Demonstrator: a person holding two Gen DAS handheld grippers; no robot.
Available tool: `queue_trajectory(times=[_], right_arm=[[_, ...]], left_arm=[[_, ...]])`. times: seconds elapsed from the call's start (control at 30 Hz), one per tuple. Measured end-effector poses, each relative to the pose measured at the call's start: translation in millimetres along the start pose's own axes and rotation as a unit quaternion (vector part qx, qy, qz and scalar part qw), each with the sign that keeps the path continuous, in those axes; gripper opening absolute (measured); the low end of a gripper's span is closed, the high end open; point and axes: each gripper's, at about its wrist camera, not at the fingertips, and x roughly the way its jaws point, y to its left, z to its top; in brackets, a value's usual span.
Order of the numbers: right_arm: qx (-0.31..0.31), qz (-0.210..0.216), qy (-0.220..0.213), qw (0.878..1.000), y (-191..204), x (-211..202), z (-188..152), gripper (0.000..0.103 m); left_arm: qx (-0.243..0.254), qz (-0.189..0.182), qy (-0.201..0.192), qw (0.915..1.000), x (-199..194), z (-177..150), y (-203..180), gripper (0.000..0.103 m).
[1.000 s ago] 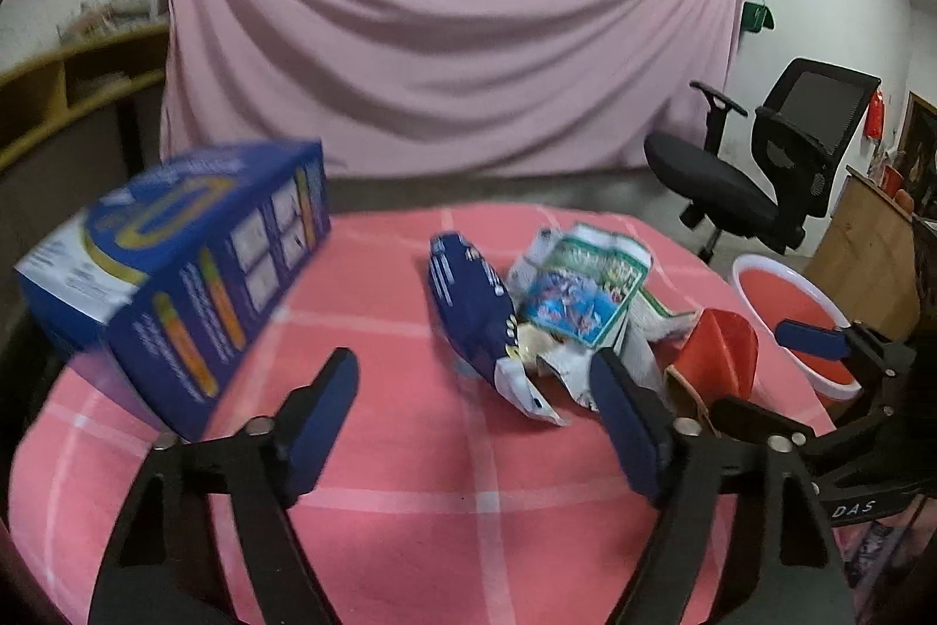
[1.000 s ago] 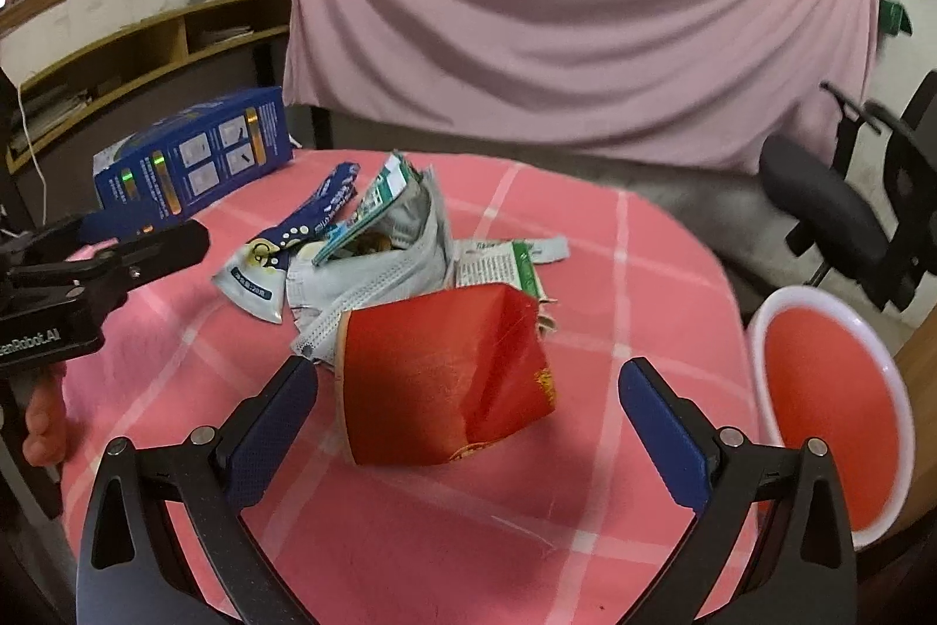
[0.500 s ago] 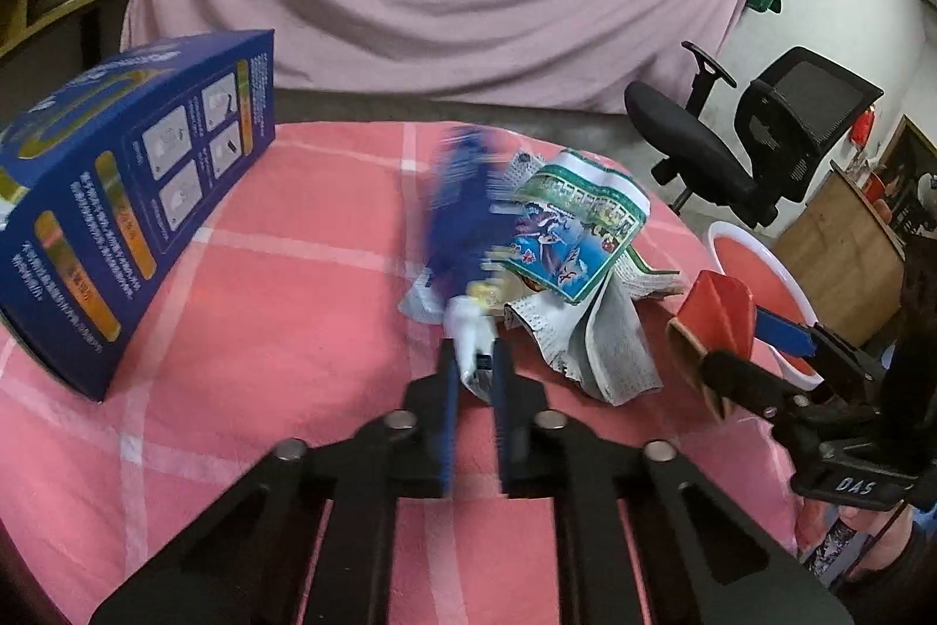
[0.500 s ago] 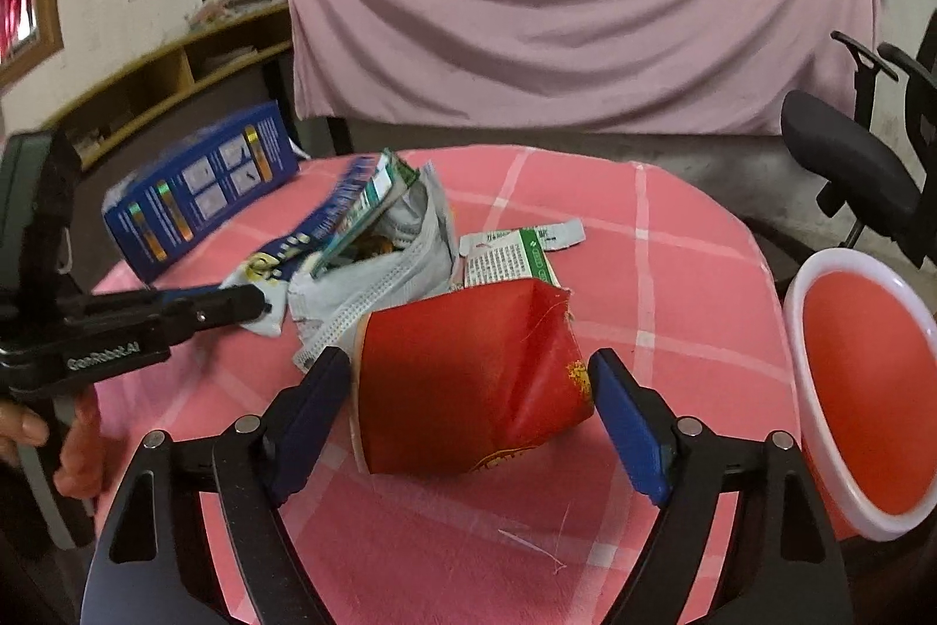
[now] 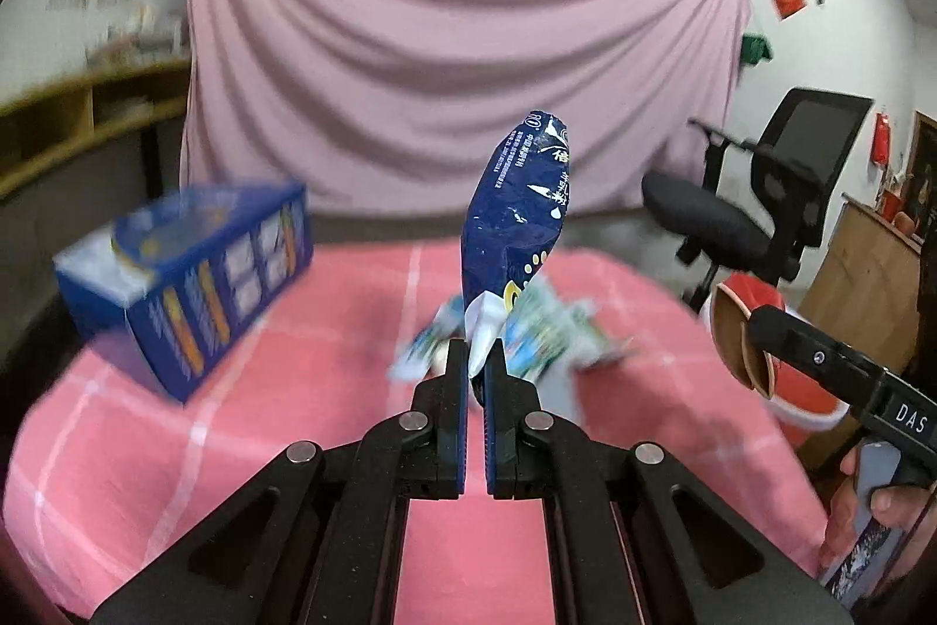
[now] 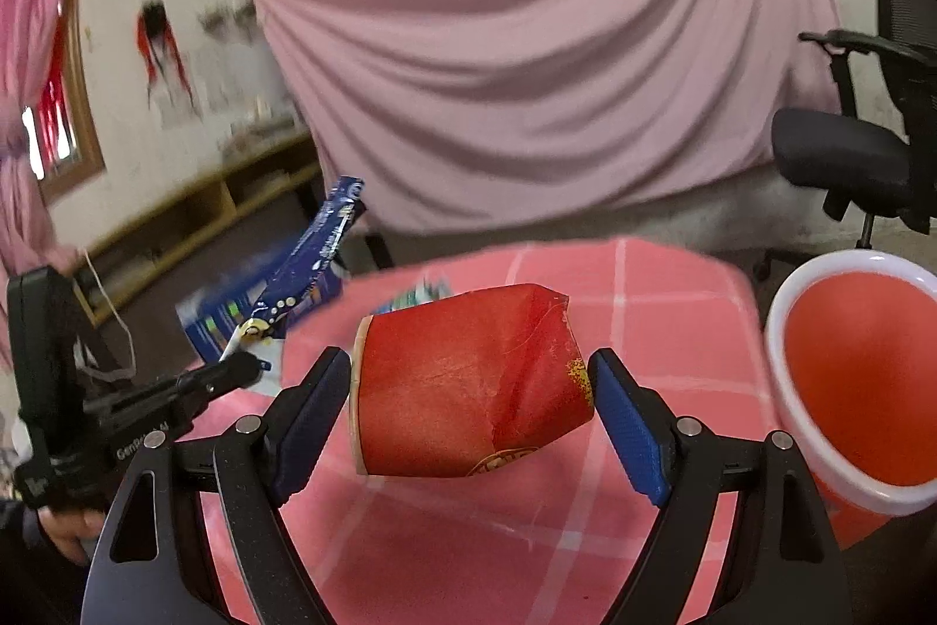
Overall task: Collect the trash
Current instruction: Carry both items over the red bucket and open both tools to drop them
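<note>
My left gripper (image 5: 475,361) is shut on the white end of a dark blue snack wrapper (image 5: 515,221) and holds it upright above the pink checked table (image 5: 234,426). The wrapper also shows in the right wrist view (image 6: 310,267). My right gripper (image 6: 471,390) is shut on a crushed red paper cup (image 6: 468,379), lifted off the table; the cup shows at the right of the left wrist view (image 5: 741,326). More wrappers (image 5: 544,332) lie blurred on the table behind the blue wrapper. A red bin with a white rim (image 6: 861,379) stands at the table's right edge.
A blue cardboard box (image 5: 187,273) lies at the table's left. A black office chair (image 5: 761,209) stands behind on the right, beside a wooden cabinet (image 5: 861,273). A pink curtain (image 5: 457,57) hangs behind the table. Wooden shelves (image 6: 193,209) run along the left wall.
My left gripper closed on the blue wrapper and lifted it off the pile. My right gripper closed on the red cup and raised it off the table.
</note>
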Motion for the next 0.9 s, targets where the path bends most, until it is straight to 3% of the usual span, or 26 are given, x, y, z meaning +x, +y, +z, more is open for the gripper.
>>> queue_trajectory(times=[0.17, 0.33, 0.43, 0.57, 0.7, 0.9], right_arm=[[0.000, -0.037, -0.075, 0.997, -21, -41, 13, 0.082], [-0.008, -0.104, -0.153, 0.983, -50, -81, 22, 0.083], [-0.005, -0.139, -0.181, 0.974, -70, -98, 25, 0.083], [0.031, -0.179, -0.189, 0.965, -111, -108, 22, 0.083], [0.051, -0.220, -0.171, 0.959, -142, -108, 19, 0.083], [0.099, -0.248, -0.121, 0.956, -192, -105, 8, 0.083]], left_arm=[[0.034, -0.038, -0.068, 0.9964, -11, 19, -56, 0.002], [0.056, -0.093, -0.099, 0.9892, 5, 39, -109, 0.002], [0.074, -0.125, -0.096, 0.9847, 22, 44, -144, 0.003], [0.092, -0.163, -0.069, 0.9799, 49, 44, -184, 0.003], [0.098, -0.191, -0.006, 0.9766, 81, 41, -224, 0.003], [0.094, -0.206, 0.095, 0.9695, 132, 37, -257, 0.003]])
